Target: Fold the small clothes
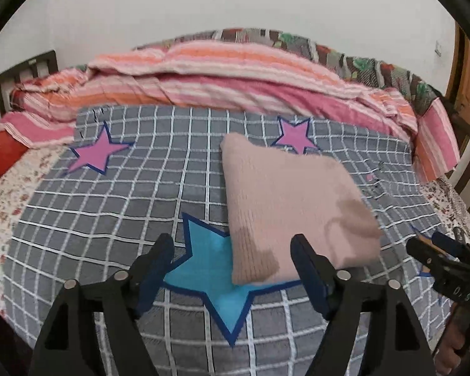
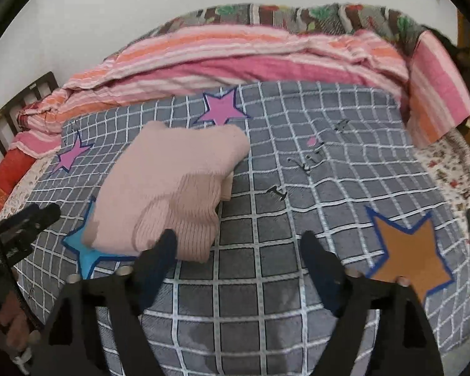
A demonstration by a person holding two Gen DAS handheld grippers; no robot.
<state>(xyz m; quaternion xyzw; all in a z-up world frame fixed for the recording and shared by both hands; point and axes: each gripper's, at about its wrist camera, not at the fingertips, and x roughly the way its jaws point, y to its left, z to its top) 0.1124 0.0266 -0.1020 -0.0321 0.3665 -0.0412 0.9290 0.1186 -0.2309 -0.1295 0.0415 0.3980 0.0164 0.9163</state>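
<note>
A folded pale pink knit garment (image 1: 291,206) lies on a grey checked blanket (image 1: 109,219) with star patches. It also shows in the right wrist view (image 2: 172,181). My left gripper (image 1: 233,246) is open and empty, its fingers just in front of the garment's near edge, above a blue star patch (image 1: 222,279). My right gripper (image 2: 239,244) is open and empty, to the right of the garment's near corner. The right gripper also shows at the right edge of the left wrist view (image 1: 438,253), and the left gripper at the left edge of the right wrist view (image 2: 31,219).
A rumpled pink and orange striped blanket (image 1: 219,72) is heaped along the back of the bed. An orange star patch (image 2: 413,250) lies to the right. A floral sheet (image 1: 3,213) borders the blanket. A dark wooden bed frame (image 1: 18,72) and a white wall stand behind.
</note>
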